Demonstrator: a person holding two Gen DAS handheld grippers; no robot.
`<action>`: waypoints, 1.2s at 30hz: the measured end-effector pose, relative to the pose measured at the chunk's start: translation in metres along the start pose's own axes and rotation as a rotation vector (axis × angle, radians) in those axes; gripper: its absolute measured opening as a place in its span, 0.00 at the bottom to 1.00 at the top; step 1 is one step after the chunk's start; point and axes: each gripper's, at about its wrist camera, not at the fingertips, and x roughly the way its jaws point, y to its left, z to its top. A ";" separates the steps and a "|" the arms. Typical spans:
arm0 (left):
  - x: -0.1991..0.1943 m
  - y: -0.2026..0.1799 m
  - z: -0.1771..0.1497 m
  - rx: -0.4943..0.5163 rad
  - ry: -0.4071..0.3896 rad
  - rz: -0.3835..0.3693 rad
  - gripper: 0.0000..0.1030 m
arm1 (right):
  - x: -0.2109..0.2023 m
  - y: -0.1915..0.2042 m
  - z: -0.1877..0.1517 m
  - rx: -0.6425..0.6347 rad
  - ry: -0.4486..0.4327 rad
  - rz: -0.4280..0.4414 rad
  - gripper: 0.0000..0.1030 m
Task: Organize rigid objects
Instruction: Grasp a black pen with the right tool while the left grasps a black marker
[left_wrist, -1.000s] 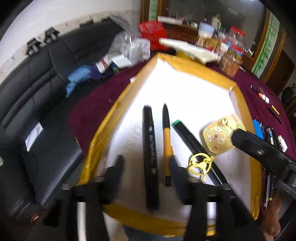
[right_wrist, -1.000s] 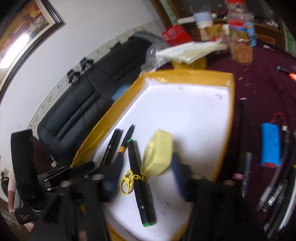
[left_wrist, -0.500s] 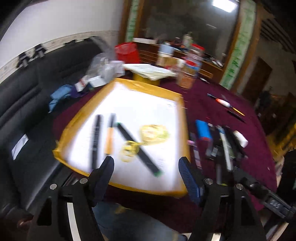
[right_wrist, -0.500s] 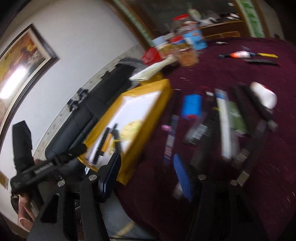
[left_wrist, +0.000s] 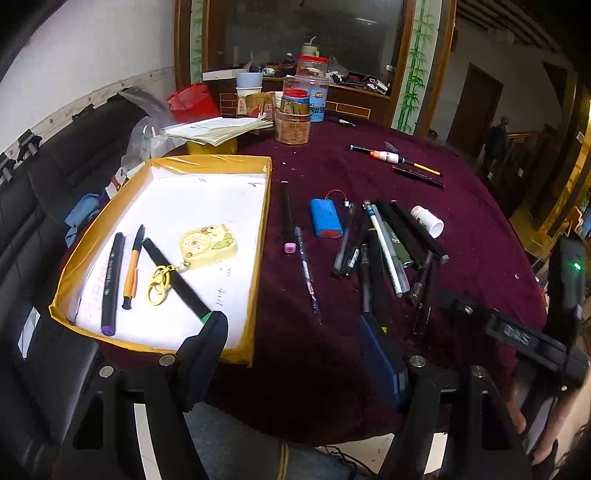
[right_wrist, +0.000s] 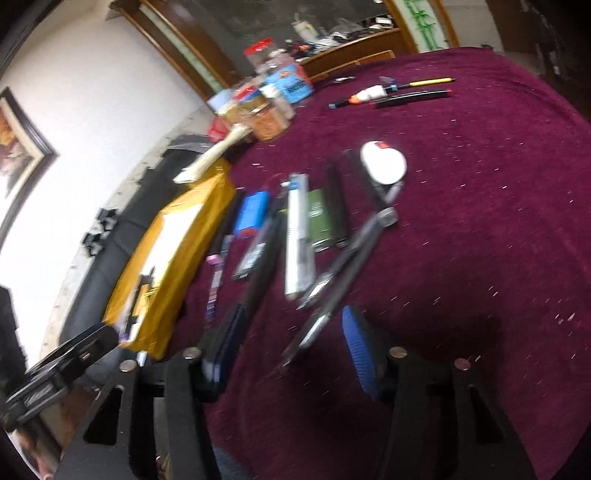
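1. Pens and markers (left_wrist: 373, 247) lie bunched on the maroon tablecloth (left_wrist: 472, 229), right of the yellow-rimmed tray (left_wrist: 260, 236); a blue battery pack (left_wrist: 325, 218) and a small white bottle (left_wrist: 427, 220) sit among them.
2. Inside the tray rest a purple-tipped marker (left_wrist: 110, 280), an orange pen (left_wrist: 132, 267), a green-tipped marker (left_wrist: 177, 280) and a yellow keychain (left_wrist: 207, 245).
3. Left gripper (left_wrist: 295, 354) hovers spread and empty over the tray's near right corner.
4. Right gripper (right_wrist: 288, 347) hangs over the near end of the bunch, its jaws closing with a silver pen (right_wrist: 314, 328) between them, not yet pinched.
5. Risk: the pens overlap, so the closing fingers could catch two at once or roll one aside.
6. Risk: the right wrist view is blurred, which suggests haste and a likely misaligned pinch.
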 end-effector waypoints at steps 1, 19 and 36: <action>0.001 -0.001 0.000 0.000 0.003 0.001 0.73 | 0.004 -0.002 0.003 0.004 0.010 -0.022 0.44; 0.019 -0.016 0.005 0.034 0.023 -0.037 0.73 | 0.039 0.009 0.014 -0.121 0.083 -0.414 0.11; 0.090 -0.068 0.030 0.132 0.168 -0.192 0.33 | 0.018 -0.015 -0.002 -0.156 -0.007 -0.414 0.14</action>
